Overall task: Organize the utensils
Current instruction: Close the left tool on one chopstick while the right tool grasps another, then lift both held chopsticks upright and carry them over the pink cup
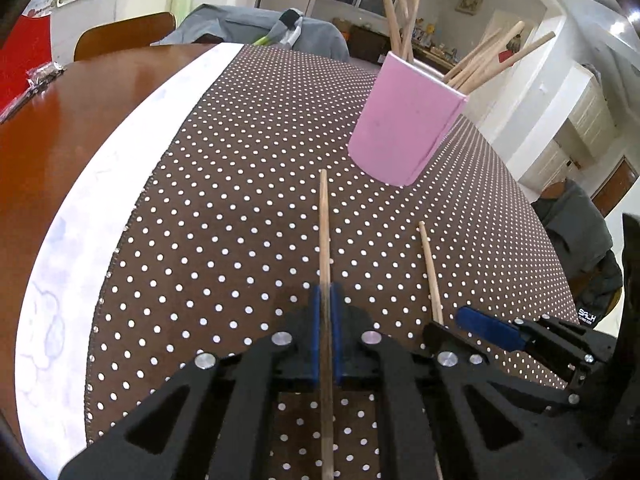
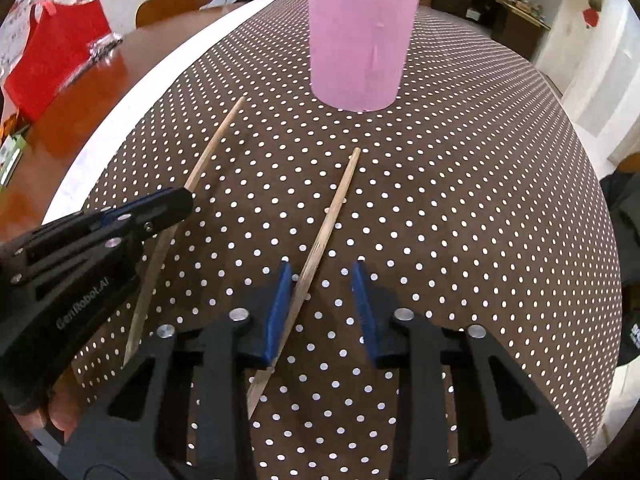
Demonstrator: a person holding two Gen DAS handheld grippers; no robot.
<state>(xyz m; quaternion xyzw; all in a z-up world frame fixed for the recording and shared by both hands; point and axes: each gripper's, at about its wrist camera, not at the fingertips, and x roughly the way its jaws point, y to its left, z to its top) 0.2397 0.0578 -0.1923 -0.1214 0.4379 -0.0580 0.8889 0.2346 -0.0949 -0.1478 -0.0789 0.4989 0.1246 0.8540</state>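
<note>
The near end of the chopstick (image 1: 325, 240) held by the left gripper (image 1: 327, 300) runs under the camera and is cut off at the bottom of the left wrist view. In the right wrist view its middle is hidden behind that gripper's black fingers. The sticks standing in the pink holder (image 1: 404, 120) are cropped at the top of both views, so their count is unclear. A bare hand shows only as a blurred patch at the lower left edge of the right wrist view.

The left gripper points steeply down at the dotted cloth (image 1: 224, 220) on the worktop (image 1: 80, 120), its blue pads pressed together on the chopstick. The right gripper (image 2: 322, 280) also tilts down, just beside the left one. A 2nd chopstick (image 2: 332, 212) lies on the cloth between its blue pads, close against the left pad, while the right pad stands clear; the jaws are apart and not clamped. The holder stands upright beyond both chopsticks, well apart from their far tips.
</note>
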